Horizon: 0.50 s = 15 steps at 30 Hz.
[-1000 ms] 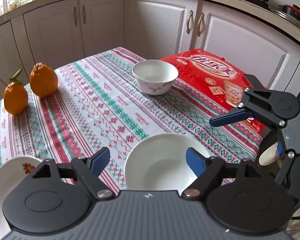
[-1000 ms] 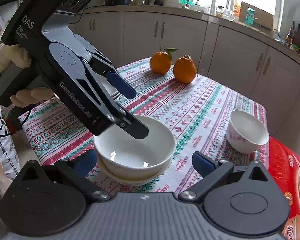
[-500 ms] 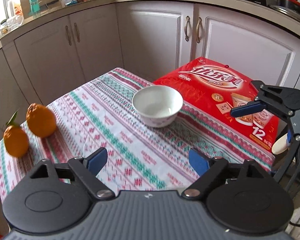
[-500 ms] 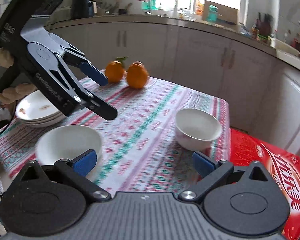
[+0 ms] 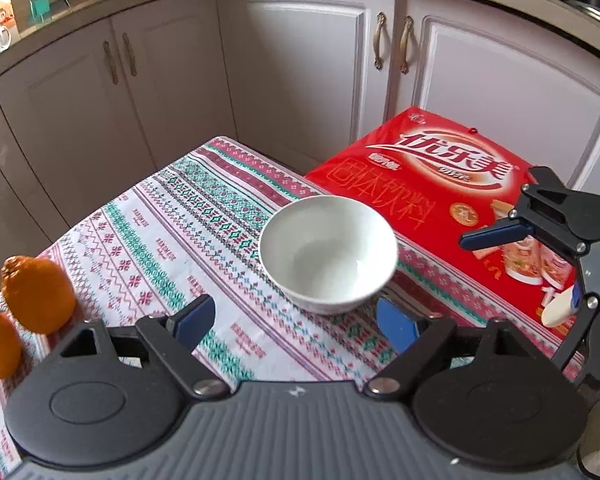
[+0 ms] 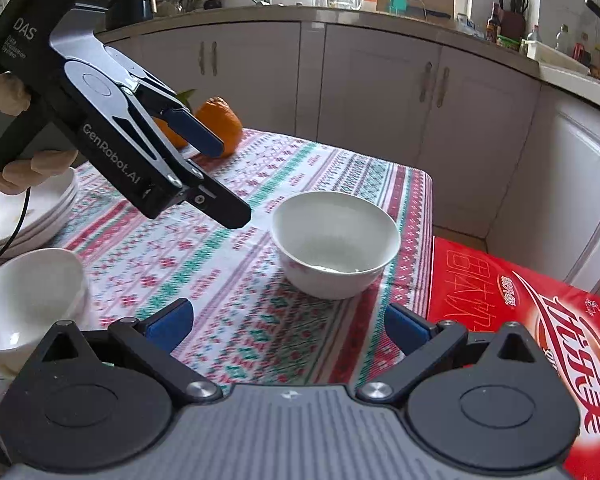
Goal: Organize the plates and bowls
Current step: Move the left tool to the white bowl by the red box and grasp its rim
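A lone white bowl (image 5: 328, 254) stands upright near the far corner of the patterned tablecloth (image 5: 172, 240), beside a red carton. My left gripper (image 5: 296, 320) is open and empty, just short of the bowl's near side. In the right wrist view the same bowl (image 6: 336, 244) sits ahead of my open, empty right gripper (image 6: 287, 326). There the left gripper (image 6: 220, 176) hangs above the cloth to the bowl's left. The right gripper (image 5: 540, 272) shows at the right edge of the left wrist view, over the carton. Nested white bowls (image 6: 28, 296) and a stack of plates (image 6: 28, 208) sit at the left.
A red drinks carton (image 5: 432, 176) abuts the table's right side. Two oranges (image 5: 36, 296) lie on the cloth at the left. Kitchen cabinets (image 5: 300, 60) close in behind the table. A hand (image 6: 32, 168) holds the left gripper's handle above the plates.
Both grippers have swept across the table from the nested bowls toward the lone bowl, which now looms larger. The nested bowls and plates have left the left wrist view.
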{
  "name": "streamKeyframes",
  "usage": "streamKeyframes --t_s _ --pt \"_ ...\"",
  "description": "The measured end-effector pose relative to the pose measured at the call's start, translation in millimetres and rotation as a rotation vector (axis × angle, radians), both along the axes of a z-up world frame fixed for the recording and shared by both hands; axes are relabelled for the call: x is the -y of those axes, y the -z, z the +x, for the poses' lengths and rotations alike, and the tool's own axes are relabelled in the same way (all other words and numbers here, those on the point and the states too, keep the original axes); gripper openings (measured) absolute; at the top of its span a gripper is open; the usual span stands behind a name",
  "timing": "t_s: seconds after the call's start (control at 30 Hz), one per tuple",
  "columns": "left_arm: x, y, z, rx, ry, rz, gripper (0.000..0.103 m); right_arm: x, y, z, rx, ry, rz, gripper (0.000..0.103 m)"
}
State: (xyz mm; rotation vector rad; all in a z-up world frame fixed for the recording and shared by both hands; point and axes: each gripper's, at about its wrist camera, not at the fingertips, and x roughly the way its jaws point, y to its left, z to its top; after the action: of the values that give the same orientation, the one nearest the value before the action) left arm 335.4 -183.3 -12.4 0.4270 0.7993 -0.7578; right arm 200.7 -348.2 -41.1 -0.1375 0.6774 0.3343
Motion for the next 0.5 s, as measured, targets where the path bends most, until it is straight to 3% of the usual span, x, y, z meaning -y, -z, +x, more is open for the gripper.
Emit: streamKeyframes --t_s 0.23,0.5 --pt "20.7 18.2 32.8 -0.040 0.014 -0.007 0.085 6.5 12.6 30.2 0.008 -0.011 -0.025 0.102" --pt "39.9 36.4 55.0 -0.099 0.032 -0.008 0.069 7.2 26.5 56.0 0.006 -0.030 -0.055 0.097"
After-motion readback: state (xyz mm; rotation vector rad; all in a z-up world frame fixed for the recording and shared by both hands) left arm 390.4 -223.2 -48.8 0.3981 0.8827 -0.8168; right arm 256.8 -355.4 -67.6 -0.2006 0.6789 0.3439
